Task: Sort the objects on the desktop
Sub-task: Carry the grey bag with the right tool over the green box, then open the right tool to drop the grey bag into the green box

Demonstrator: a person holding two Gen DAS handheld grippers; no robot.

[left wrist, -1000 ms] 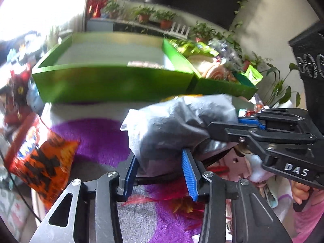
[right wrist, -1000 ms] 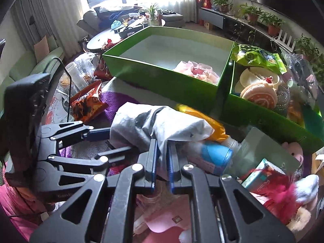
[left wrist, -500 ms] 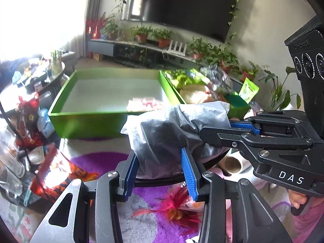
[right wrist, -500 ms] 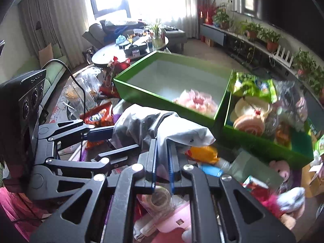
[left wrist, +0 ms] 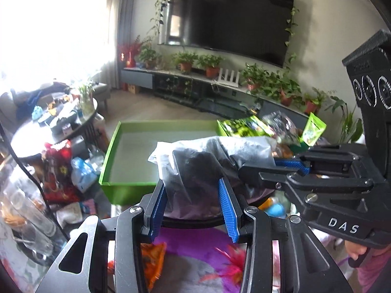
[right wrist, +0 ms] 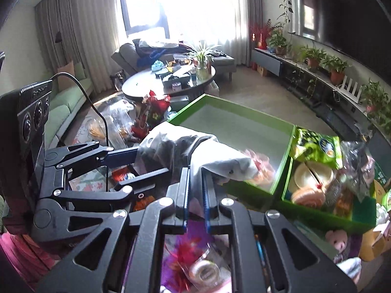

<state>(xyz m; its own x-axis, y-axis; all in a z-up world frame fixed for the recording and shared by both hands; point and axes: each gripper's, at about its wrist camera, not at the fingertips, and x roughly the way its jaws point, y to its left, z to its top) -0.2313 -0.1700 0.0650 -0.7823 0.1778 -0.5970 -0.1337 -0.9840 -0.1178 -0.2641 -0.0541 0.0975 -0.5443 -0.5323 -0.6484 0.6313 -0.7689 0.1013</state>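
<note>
Grey plastic bag [left wrist: 210, 161], translucent, something dark inside; held off the desk between both grippers, in front of the green boxes.

Left gripper [left wrist: 194, 204]: blue-padded fingers [left wrist: 226, 210] stand partway apart and are clamped on the bulky near end of the bag. Right gripper [right wrist: 195, 190]: fingers nearly together, pinching a thin fold of the bag's pale edge. In the left wrist view the right gripper comes in from the right side onto the far end of the bag; in the right wrist view the left gripper comes in from the left.

Beyond the bag, large green box [right wrist: 284, 156], open top, pale floor. Contents: one pink crumpled item [right wrist: 259, 168] near the corner nearest the second box, blurred, partly hidden by the bag. Rest of its floor bare.

Second green box [right wrist: 317, 216] touching the first on the right, crowded: green snack packet [right wrist: 315, 146] leaning on the far part, cream round dish [right wrist: 312, 174], swirl-patterned roll cake [right wrist: 308, 196], crinkled clear wrapping [right wrist: 356, 168]. Further items there too blurred to tell.

On the desk below the grippers: purple mat [left wrist: 193, 241] with a red feathery thing [left wrist: 229, 261], orange snack packet [left wrist: 151, 261], tape roll [right wrist: 202, 271]. Pink plush toy [right wrist: 338, 240] sits just in front of the second box.

Background: round coffee table [right wrist: 146, 85] cluttered, wall television [left wrist: 227, 22], row of potted plants [left wrist: 207, 63] on the low cabinet.
</note>
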